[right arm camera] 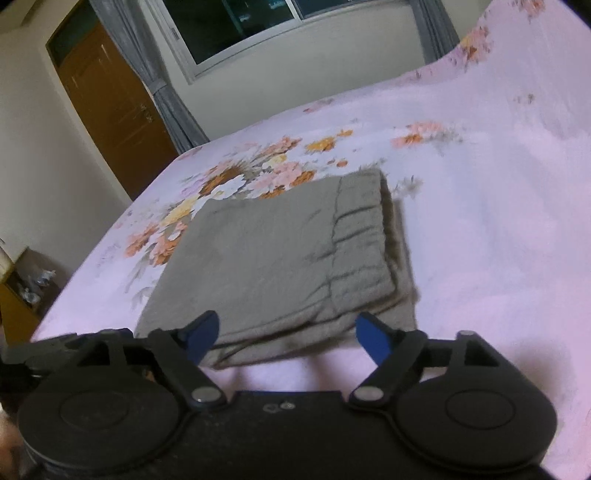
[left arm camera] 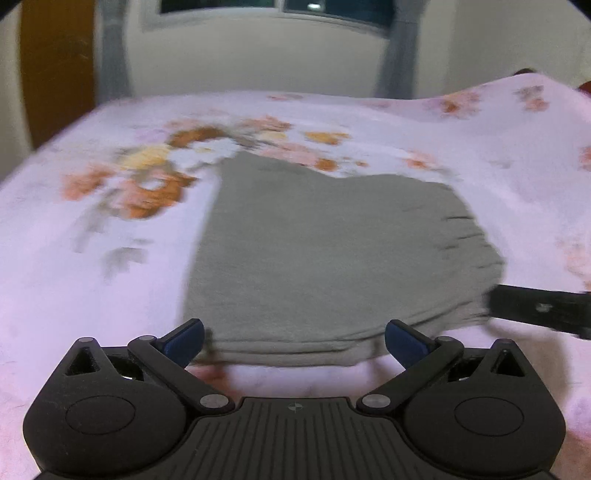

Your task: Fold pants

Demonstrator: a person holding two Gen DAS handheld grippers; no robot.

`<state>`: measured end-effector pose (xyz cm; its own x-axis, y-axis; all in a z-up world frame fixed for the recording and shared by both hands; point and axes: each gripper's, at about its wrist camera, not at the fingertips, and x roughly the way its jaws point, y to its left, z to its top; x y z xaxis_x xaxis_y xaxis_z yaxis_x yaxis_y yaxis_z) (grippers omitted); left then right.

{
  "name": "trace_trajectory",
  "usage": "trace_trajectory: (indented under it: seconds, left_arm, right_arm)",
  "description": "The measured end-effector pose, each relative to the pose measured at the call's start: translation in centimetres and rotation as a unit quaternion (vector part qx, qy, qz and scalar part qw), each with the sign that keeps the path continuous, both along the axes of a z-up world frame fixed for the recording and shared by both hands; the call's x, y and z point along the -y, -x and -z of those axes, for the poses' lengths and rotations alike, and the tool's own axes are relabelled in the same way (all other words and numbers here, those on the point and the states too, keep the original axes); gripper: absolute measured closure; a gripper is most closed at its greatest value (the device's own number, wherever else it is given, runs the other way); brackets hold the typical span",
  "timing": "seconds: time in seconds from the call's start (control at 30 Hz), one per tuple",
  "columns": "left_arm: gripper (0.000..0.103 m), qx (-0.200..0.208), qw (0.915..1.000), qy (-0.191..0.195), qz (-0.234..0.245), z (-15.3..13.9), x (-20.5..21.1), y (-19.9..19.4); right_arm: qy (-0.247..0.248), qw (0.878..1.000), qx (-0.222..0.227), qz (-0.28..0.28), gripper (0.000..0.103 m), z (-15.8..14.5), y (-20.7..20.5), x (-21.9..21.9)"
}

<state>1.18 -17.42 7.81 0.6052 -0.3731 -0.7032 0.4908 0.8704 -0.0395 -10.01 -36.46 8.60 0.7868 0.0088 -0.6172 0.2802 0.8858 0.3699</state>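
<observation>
The grey pants [left arm camera: 314, 251] lie folded into a compact stack on the bed, with the gathered waistband at the right side; they also show in the right wrist view [right arm camera: 280, 262]. My left gripper [left arm camera: 293, 341] is open and empty, just in front of the near folded edge. My right gripper [right arm camera: 286, 334] is open and empty, just in front of the stack's near edge. Part of the right gripper [left arm camera: 543, 308] shows in the left wrist view beside the stack's right corner. Part of the left gripper [right arm camera: 62, 345] shows at the left in the right wrist view.
The bed is covered with a pink floral sheet [right arm camera: 498, 221]. A brown door [right arm camera: 110, 107], grey curtains [right arm camera: 173, 99] and a window [right arm camera: 266, 22] stand beyond the bed. A small wooden cabinet [right arm camera: 22, 295] stands at the bed's left side.
</observation>
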Motion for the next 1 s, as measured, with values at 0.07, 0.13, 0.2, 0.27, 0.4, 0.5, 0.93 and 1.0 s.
trace_trajectory:
  seconds: [0.07, 0.13, 0.2, 0.27, 0.4, 0.5, 0.93, 1.0]
  left_arm:
    - [0.0, 0.023, 0.9992, -0.029, -0.016, -0.7, 0.1, 1.1]
    - [0.0, 0.041, 0.9982, -0.039, -0.02, -1.7, -0.1, 2.2]
    - [0.0, 0.05, 0.9978, -0.038, -0.023, -2.9, -0.6, 3.1]
    - [0.0, 0.055, 0.9975, -0.038, -0.022, -4.2, -1.1, 4.2]
    - [0.0, 0.06, 0.9976, -0.034, -0.011, -6.9, -2.4, 7.0]
    - [0.0, 0.073, 0.9967, -0.032, -0.012, -8.7, -3.7, 9.4]
    - [0.0, 0.103, 0.9943, 0.004, -0.028, -13.8, -9.2, 17.7]
    - [0.0, 0.102, 0.9942, 0.008, -0.033, -14.1, -9.7, 18.4]
  right_arm:
    - [0.003, 1.0, -0.001, 0.0, 0.0, -0.6, 0.5, -0.6]
    - [0.001, 1.0, -0.005, -0.007, 0.0, -1.2, 1.1, -1.2]
    - [0.007, 1.0, -0.018, -0.002, 0.0, -2.0, 1.9, -1.9]
    - [0.015, 0.999, -0.04, 0.0, 0.0, -2.8, 2.7, -2.8]
    - [0.037, 0.999, -0.018, -0.029, 0.0, -4.9, 5.9, -4.7]
    - [0.088, 0.996, -0.001, -0.028, 0.0, -6.9, 8.6, -6.6]
    - [0.184, 0.981, 0.054, 0.035, 0.0, -13.5, 17.1, -11.3]
    - [0.183, 0.981, 0.059, 0.039, 0.0, -13.7, 17.7, -11.6]
